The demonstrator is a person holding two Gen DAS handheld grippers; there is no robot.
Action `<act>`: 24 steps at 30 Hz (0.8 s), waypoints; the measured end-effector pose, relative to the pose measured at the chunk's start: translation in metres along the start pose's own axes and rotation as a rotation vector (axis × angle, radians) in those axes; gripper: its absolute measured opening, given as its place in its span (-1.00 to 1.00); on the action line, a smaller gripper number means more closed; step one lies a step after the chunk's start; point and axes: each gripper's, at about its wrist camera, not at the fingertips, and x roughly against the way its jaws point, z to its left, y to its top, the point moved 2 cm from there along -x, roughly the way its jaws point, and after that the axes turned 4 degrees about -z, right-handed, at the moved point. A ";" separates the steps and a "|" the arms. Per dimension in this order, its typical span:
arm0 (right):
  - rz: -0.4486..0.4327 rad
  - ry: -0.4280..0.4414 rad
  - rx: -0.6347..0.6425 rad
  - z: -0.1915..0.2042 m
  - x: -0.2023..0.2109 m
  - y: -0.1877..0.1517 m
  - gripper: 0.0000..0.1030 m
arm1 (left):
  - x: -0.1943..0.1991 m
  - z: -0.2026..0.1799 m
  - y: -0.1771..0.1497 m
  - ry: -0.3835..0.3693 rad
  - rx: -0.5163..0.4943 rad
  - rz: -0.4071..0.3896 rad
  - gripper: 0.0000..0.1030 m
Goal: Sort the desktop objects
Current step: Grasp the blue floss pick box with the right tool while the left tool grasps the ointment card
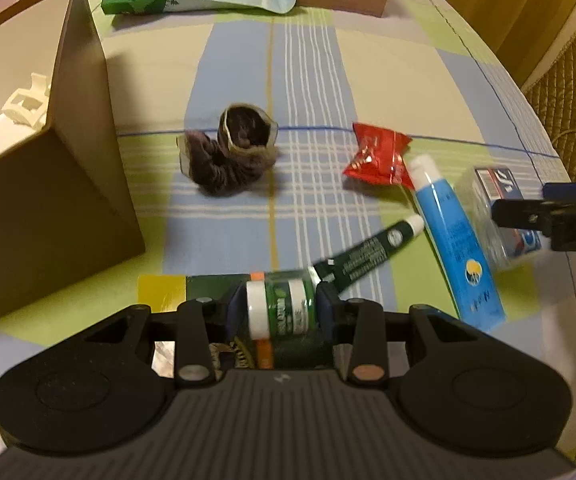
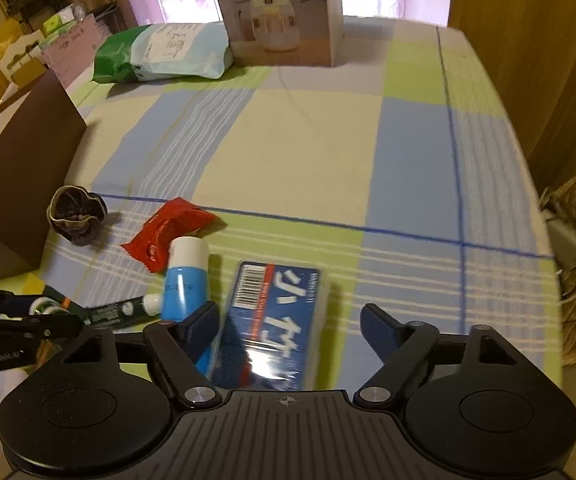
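A small green jar [image 1: 284, 310] with a white lid sits clenched between the jaws of the left gripper [image 1: 280, 311], near the front of the checked surface [image 1: 387, 76]. Just right of it lie a dark green tube [image 1: 367, 252] and a blue tube [image 1: 453, 240], with a red sachet [image 1: 377, 156] beyond. The right gripper [image 2: 289, 330] hangs with jaws spread wide around a blue packet [image 2: 268, 320], not gripping it. A brown scrunchie [image 1: 230, 150] lies farther off, beside a cardboard box [image 1: 48, 160] at left.

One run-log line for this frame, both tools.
left tool: shut on green jar | right tool: open, straddling blue packet | brown box: holds white clip
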 end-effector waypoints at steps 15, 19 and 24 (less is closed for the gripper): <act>0.033 -0.032 0.005 0.001 0.031 -0.035 0.15 | 0.048 0.025 -0.045 -0.015 -0.061 0.009 -0.43; 0.036 0.021 0.023 0.016 0.057 -0.040 0.15 | 0.078 0.038 -0.049 -0.007 -0.066 -0.029 -0.43; 0.054 0.101 0.101 0.058 0.074 -0.044 0.15 | 0.114 0.059 -0.053 0.013 -0.065 -0.074 -0.43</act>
